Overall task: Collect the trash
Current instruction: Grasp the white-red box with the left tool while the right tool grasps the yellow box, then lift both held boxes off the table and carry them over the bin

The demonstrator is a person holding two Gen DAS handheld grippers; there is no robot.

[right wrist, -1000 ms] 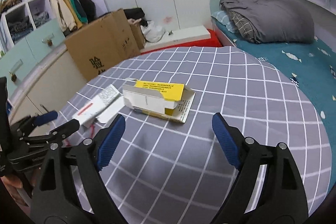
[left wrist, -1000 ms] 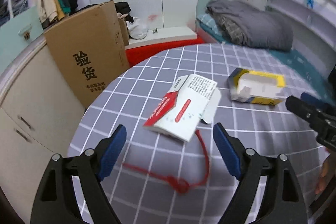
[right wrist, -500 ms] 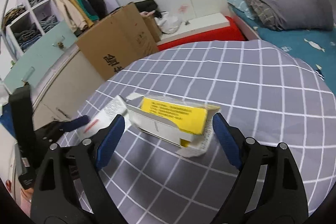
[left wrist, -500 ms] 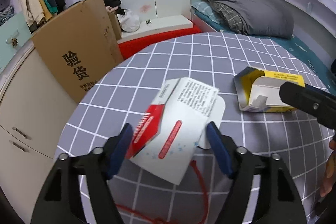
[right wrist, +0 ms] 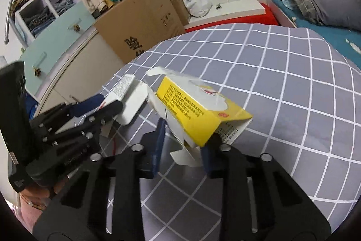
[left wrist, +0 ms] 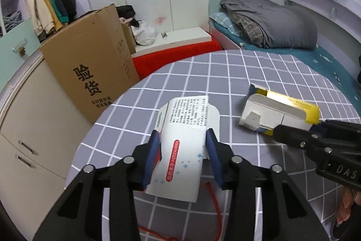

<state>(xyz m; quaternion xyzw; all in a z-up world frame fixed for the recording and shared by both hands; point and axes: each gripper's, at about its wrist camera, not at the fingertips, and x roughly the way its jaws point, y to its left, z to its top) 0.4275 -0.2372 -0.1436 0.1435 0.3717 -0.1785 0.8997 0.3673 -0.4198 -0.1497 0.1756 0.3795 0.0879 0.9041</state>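
My left gripper [left wrist: 183,157] is shut on a flattened white and red carton [left wrist: 185,139] and holds it over the grey checked tablecloth [left wrist: 259,73]. A red string [left wrist: 212,202] lies on the cloth under it. My right gripper [right wrist: 182,146] is shut on an open yellow and white carton [right wrist: 198,112], tilted up off the cloth. In the left wrist view the yellow carton [left wrist: 275,114] is at the right, held by the right gripper [left wrist: 315,134]. In the right wrist view the left gripper [right wrist: 94,110] holds the white carton [right wrist: 130,103] at the left.
A tall brown cardboard box [left wrist: 94,69] stands beyond the table's left edge, against a white cabinet [left wrist: 27,128]. A bed with a grey folded quilt [left wrist: 270,22] lies at the back right. A red mat [left wrist: 176,53] lies on the floor behind the table.
Both grippers moved forward over their cartons and closed on them. The left now grips the white and red carton, the right grips the yellow one and has tilted it up.
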